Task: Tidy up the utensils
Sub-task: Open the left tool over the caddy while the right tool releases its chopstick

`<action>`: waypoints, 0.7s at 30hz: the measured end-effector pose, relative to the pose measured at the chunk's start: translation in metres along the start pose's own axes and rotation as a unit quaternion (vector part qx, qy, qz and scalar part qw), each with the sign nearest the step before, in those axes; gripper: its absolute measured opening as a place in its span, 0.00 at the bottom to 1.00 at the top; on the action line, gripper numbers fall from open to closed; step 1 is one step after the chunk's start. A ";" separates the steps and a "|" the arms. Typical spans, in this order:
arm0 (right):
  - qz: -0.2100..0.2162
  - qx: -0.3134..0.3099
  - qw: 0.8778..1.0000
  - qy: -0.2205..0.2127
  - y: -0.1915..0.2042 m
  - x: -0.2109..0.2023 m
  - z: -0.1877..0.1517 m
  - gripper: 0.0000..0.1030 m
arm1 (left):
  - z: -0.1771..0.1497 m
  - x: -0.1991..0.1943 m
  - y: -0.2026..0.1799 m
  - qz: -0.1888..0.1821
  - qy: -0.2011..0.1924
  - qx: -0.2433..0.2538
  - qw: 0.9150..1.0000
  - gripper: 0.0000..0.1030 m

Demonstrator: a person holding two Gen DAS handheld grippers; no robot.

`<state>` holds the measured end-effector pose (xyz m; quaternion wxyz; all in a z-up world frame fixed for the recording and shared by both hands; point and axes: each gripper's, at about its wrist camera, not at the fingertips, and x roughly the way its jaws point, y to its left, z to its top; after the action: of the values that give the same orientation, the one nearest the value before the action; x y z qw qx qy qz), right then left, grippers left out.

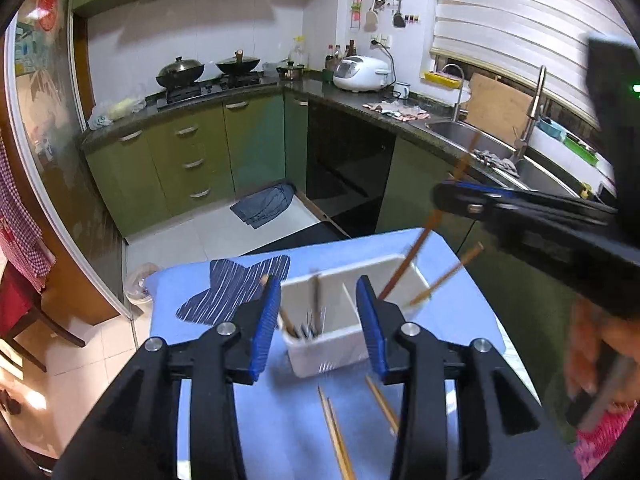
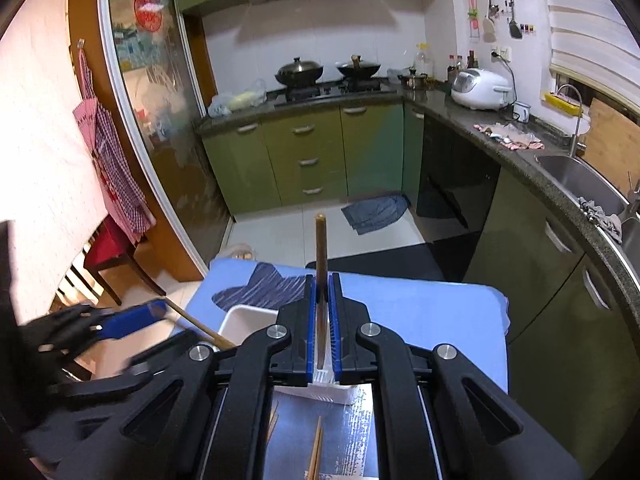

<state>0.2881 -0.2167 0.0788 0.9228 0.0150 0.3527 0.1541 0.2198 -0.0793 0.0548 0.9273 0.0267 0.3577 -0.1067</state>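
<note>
A white divided utensil holder (image 1: 320,344) stands on the blue table (image 1: 180,280). My left gripper (image 1: 318,292) is open, its blue pads either side of the holder and pressing on nothing. A pale chopstick (image 1: 280,312) leans in the left compartment beside the left pad, among other utensils. Another chopstick (image 1: 448,276) leans out of the right compartment. My right gripper (image 2: 322,280) is shut on a dark brown chopstick (image 2: 321,240), held upright above the holder (image 2: 244,320). From the left wrist view that chopstick (image 1: 404,264) slants down into the right compartment. Loose chopsticks (image 1: 336,436) lie on the near table.
A dark striped cloth (image 1: 236,288) lies on the table's far left. A bin (image 1: 140,284) stands on the floor beyond that corner. Green cabinets, a stove and a sink (image 1: 460,130) line the far and right walls. A person's hand and patterned sleeve (image 1: 596,344) are at right.
</note>
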 end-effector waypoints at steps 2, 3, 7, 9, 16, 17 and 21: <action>-0.003 -0.002 1.000 0.003 -0.001 0.006 -0.005 0.07 | -0.014 -0.011 0.002 -0.008 0.012 -0.001 1.000 0.37; -0.004 -0.002 1.000 0.005 -0.001 0.009 -0.008 0.07 | -0.019 -0.015 0.002 -0.009 0.017 0.000 1.000 0.37; -0.005 -0.007 1.000 0.010 0.001 0.015 -0.016 0.07 | -0.051 -0.021 0.005 -0.014 0.043 0.001 0.999 0.47; -0.007 -0.009 1.000 0.006 0.002 0.011 -0.019 0.07 | -0.067 -0.018 0.005 -0.020 0.062 0.001 0.998 0.47; 0.008 -0.021 0.999 -0.026 0.007 -0.039 -0.031 0.09 | -0.108 0.025 -0.004 -0.026 0.137 0.001 0.990 0.47; 0.011 -0.022 0.999 -0.028 0.006 -0.046 -0.035 0.09 | -0.111 0.032 -0.005 -0.026 0.146 -0.001 0.989 0.47; 0.014 -0.028 0.999 -0.026 0.000 -0.072 -0.072 0.18 | -0.132 0.074 -0.013 -0.031 0.209 -0.010 0.977 0.47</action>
<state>0.1904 -0.2440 0.0717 0.9296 -0.0022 0.3237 0.1764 0.1833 -0.0888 -0.0925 0.8285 0.0283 0.5455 -0.1235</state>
